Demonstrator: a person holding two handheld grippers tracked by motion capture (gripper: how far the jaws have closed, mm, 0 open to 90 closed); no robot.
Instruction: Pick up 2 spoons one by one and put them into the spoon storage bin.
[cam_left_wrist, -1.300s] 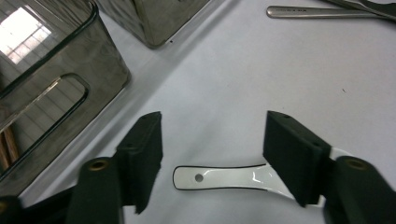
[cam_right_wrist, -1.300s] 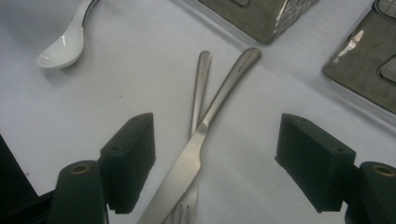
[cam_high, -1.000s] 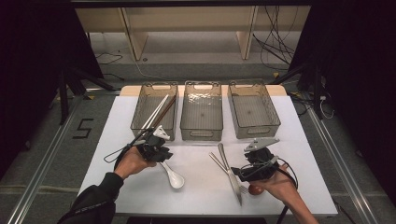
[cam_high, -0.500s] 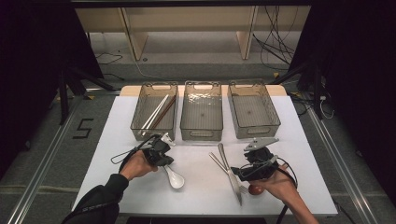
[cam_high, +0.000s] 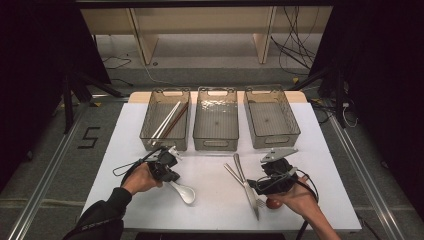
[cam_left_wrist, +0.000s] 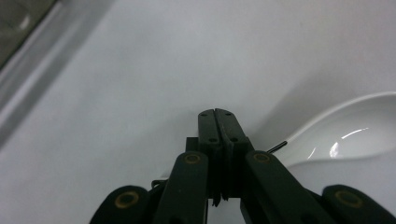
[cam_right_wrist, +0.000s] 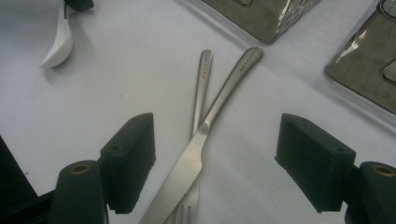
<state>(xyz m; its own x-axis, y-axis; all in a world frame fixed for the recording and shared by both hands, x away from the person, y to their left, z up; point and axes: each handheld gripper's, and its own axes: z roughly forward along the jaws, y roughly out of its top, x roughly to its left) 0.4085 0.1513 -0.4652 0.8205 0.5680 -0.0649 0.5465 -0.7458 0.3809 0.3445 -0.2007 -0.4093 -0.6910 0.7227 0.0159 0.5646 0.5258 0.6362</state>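
A white ceramic spoon (cam_high: 185, 192) lies on the white table (cam_high: 210, 170) at front left. My left gripper (cam_high: 171, 176) rests at the spoon's handle end. In the left gripper view its jaws (cam_left_wrist: 217, 116) are pressed together with nothing seen between them, and the spoon's bowl (cam_left_wrist: 355, 126) sits just to their right. A steel knife (cam_high: 248, 192) and a fork (cam_high: 231, 172) lie crossed right of centre. My right gripper (cam_high: 254, 187) hovers over them, open. In the right gripper view (cam_right_wrist: 219, 140) the knife (cam_right_wrist: 224, 98) and the fork (cam_right_wrist: 203, 79) run between the wide-apart fingers.
Three clear plastic bins stand in a row at the back. The left bin (cam_high: 150, 131) holds chopsticks (cam_high: 169, 120). The middle bin (cam_high: 216, 145) and the right bin (cam_high: 292, 125) hold nothing I can see. A small red round thing (cam_high: 272, 203) sits under the right hand.
The left hand has drawn back a little from the left bin and settled at the spoon's handle. The right hand has not moved.
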